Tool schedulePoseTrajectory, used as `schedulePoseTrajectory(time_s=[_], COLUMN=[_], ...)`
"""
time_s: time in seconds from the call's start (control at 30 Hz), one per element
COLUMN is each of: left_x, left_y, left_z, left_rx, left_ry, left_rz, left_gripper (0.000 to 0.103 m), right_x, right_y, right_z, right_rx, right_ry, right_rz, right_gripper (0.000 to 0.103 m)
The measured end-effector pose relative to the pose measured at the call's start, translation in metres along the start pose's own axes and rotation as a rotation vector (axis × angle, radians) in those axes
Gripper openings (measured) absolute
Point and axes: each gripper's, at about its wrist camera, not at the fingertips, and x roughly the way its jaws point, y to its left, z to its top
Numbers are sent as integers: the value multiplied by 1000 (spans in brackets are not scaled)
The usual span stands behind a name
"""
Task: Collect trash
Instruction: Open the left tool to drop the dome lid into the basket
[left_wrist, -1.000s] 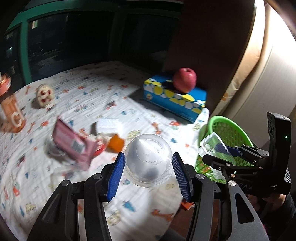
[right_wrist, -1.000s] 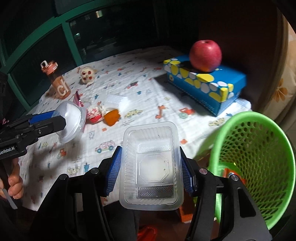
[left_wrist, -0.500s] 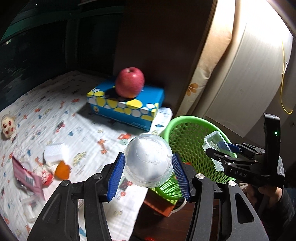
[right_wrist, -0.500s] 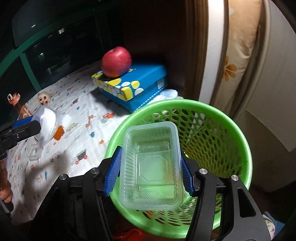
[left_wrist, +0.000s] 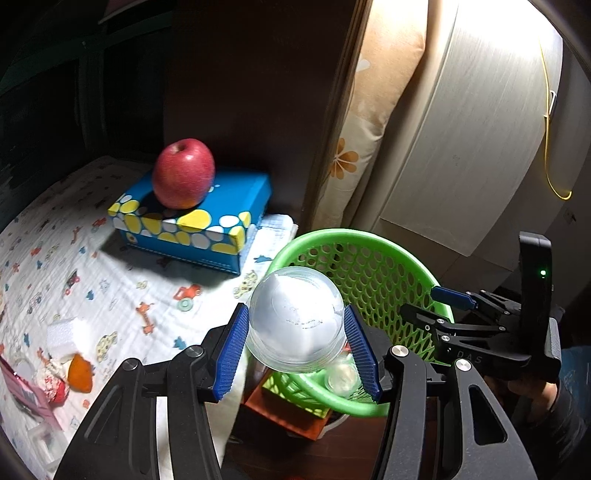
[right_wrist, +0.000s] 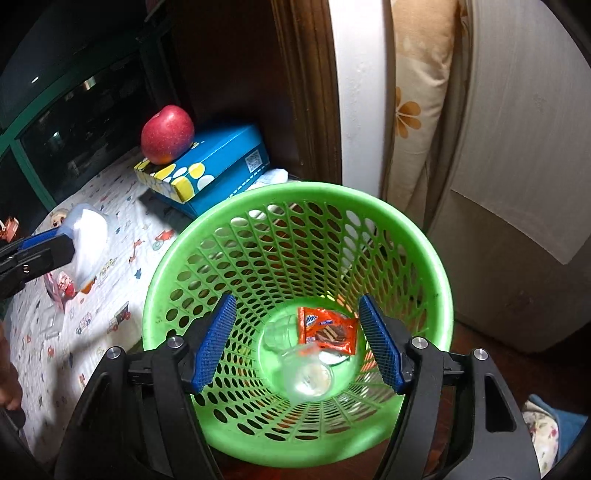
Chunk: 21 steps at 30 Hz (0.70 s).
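My left gripper (left_wrist: 295, 350) is shut on a clear plastic dome lid (left_wrist: 295, 319), held over the near rim of the green mesh basket (left_wrist: 373, 254). My right gripper (right_wrist: 297, 343) is open and empty above the basket (right_wrist: 436, 273). In the basket lie clear plastic containers (right_wrist: 304, 373) and an orange snack wrapper (right_wrist: 327, 330). The right gripper also shows in the left wrist view (left_wrist: 439, 306) over the basket's right rim. The left gripper and lid (right_wrist: 86, 240) show at left in the right wrist view.
A red apple (left_wrist: 183, 179) sits on a blue spotted box (left_wrist: 199, 225) on the printed cloth (left_wrist: 74, 266). A white foam block (left_wrist: 64, 332), an orange scrap (left_wrist: 80, 376) and a pink wrapper (left_wrist: 26, 387) lie at left. A cabinet (left_wrist: 461, 129) stands behind the basket.
My right gripper opened and the clear tray dropped into the basket. Both grippers moved right, toward and over the basket; the left still holds the dome lid.
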Motion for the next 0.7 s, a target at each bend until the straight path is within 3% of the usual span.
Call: schedulePoseTrajectory(time_s=[0.3, 0.43, 0.7], left_x=[30, 39, 25], left_y=[-29, -37, -22], left_z=[5, 2, -13], left_rx=[43, 47, 16], left_ry=[40, 60, 58], left_rz=[-45, -60, -44], left_gripper=[52, 61, 61], right_x=[-20, -27, -36], right_y=[-15, -19, -12], right_z=[-4, -8, -12], right_rx=[28, 40, 39], right_ry=[-34, -46, -57], right_rz=[-6, -10, 17], right_gripper=[70, 73, 75])
